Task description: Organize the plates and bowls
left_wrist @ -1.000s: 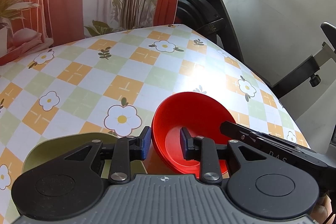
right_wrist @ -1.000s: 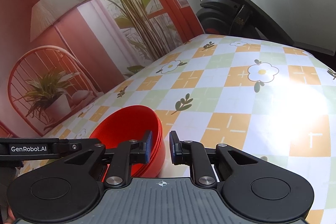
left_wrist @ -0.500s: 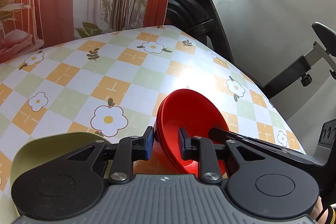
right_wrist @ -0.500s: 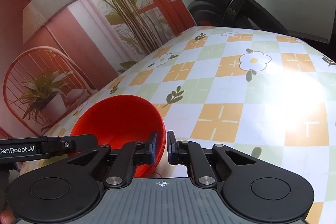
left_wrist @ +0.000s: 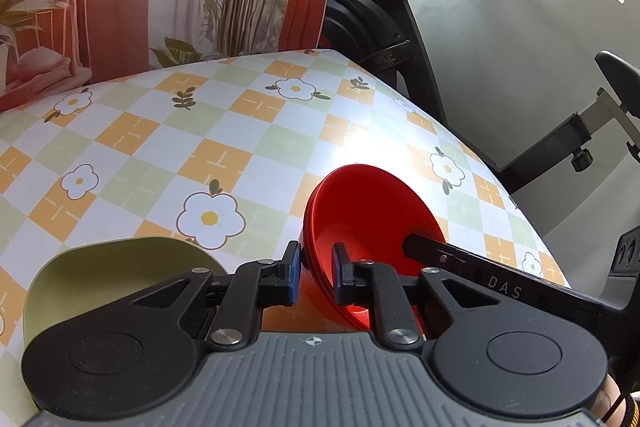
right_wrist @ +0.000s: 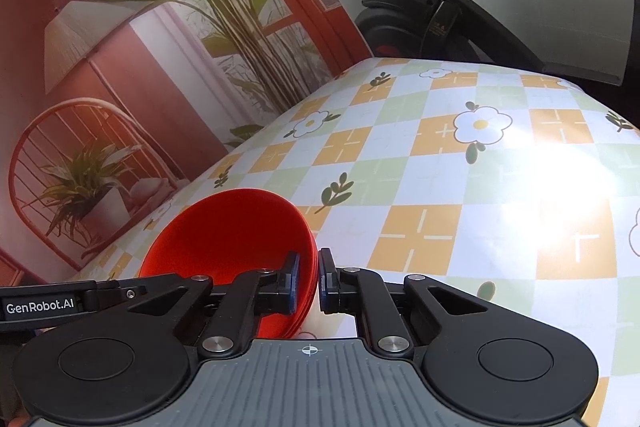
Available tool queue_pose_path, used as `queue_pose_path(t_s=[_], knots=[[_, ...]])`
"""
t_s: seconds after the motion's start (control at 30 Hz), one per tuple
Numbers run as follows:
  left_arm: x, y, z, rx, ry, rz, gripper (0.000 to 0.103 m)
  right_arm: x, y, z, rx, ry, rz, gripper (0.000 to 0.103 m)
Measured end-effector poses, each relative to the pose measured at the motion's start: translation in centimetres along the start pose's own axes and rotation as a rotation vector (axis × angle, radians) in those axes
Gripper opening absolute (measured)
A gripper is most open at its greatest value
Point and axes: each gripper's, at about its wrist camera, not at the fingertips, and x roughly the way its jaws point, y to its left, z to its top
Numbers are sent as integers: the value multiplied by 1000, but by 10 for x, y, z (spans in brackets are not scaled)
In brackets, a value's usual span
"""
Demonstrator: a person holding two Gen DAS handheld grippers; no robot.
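The glossy red plastic bowl hangs tilted over the checkered floral tabletop, pinched at opposite rims — left gripper and right gripper both clamped on it. The matte olive-green bowl sits just left of it — likely the nesting target.

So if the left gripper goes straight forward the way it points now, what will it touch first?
The red bowl's wall already sits between the left gripper's fingers, so the red bowl is met first. Past it lies only the checked tablecloth, though depth is hard to judge.
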Motion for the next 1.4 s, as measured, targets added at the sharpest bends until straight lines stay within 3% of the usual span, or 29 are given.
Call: queue_pose_path(t_s=[0.37,0.67,0.87,1.03,1.4], knots=[[-37,21,1,-13,-68,27,17,-10,47,13,-81,-3,41,10],[-97,59,18,-71,-208,102,17,-5,144,46,-297,-56,145,10],[-125,82,20,-114,-268,134,17,2,193,48,-405,-67,193,10],[-125,102,5,-157,-244,154,17,15,210,31,-440,-19,192,10],[-104,120,-31,-195,-139,114,18,30,199,-6,-446,115,134,10]])
